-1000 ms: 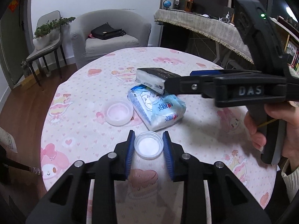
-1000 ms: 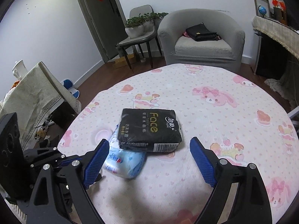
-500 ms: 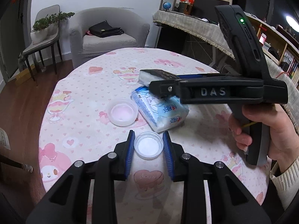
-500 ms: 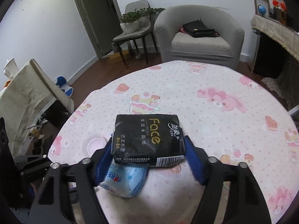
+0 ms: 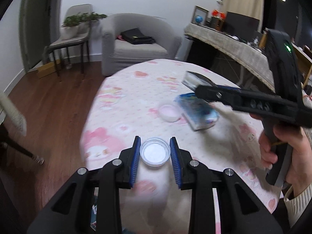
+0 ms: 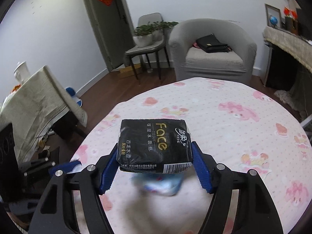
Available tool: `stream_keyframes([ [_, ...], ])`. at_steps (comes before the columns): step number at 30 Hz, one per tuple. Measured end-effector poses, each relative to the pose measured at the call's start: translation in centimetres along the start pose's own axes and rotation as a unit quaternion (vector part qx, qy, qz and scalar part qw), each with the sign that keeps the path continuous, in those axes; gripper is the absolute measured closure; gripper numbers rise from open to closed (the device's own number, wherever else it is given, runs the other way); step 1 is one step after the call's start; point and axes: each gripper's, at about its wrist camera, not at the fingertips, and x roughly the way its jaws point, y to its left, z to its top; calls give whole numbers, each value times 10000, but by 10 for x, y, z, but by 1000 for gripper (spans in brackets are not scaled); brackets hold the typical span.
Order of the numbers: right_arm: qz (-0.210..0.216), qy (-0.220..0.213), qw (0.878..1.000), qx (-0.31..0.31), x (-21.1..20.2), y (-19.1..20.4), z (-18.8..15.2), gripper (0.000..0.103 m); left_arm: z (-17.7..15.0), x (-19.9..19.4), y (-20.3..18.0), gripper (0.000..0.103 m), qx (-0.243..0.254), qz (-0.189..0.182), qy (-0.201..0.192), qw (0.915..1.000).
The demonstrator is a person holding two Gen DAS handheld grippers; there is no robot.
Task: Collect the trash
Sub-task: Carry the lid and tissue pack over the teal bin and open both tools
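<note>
Left gripper: clenched on the small round clear plastic lid, held between the blue pads above the near-left edge of the pink-patterned tablecloth.
Left of table: open wooden floor is seen beyond that edge; no bin is visible.
Table centre: a pink round lid and a blue soft tissue pack lie just beside each other.
Right gripper: closed on the black rectangular tissue pack, gripped across its sides, lifted above the blue pack.

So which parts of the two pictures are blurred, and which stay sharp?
Left wrist view: the left gripper and white cap are sharp; the table and blue pack are smeared. Right wrist view: the black tissue pack is sharp, the blue pack beneath it blurred.
</note>
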Motion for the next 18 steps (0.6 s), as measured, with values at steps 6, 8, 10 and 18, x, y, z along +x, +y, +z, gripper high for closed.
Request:
stream_keyframes([
  [6, 272, -7, 9992, -292, -8, 36, -13, 32, -13, -27, 20, 71, -345, 312, -56, 9989],
  [8, 354, -20, 9988, -324, -12, 46, -17, 32, -19, -34, 24, 71, -407, 388, -57, 9984],
  [10, 422, -30, 9985, -357, -14, 56, -21, 32, -25, -42, 27, 71, -443, 460, -50, 9979],
  [18, 656, -1, 9968, -450, -18, 90, -37, 32, -56, -66, 47, 70, -598, 712, 55, 9956],
])
